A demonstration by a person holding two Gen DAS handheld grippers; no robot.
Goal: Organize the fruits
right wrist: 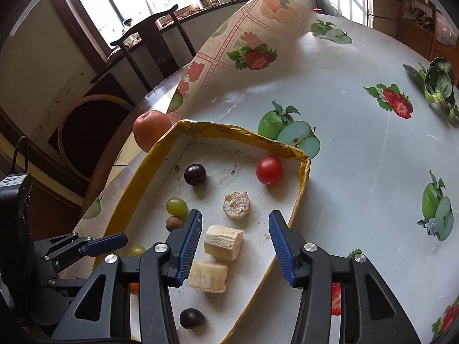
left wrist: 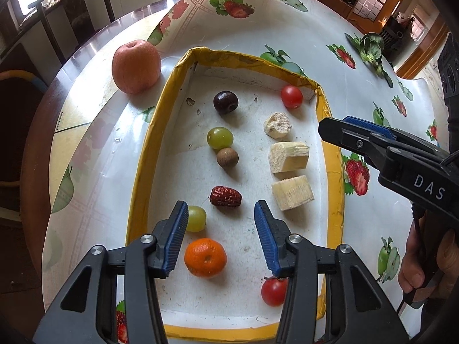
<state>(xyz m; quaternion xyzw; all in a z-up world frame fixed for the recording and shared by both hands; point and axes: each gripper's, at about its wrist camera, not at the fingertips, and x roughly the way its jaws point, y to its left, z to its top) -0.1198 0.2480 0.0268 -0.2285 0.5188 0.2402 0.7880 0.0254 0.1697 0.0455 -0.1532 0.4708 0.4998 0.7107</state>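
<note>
Fruits [left wrist: 219, 137] fill tray [left wrist: 334, 154]; apple [left wrist: 136, 67] sits outside beside it.

Small fruits [left wrist: 220, 137] in yellow-rimmed tray [left wrist: 149, 149]

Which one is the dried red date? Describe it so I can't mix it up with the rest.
Look inside the yellow-rimmed tray, at the left column of small fruit. The date lies between the brown longan farther off and the green grape nearer the left gripper. It alone is oblong, dark red and wrinkled.
</note>
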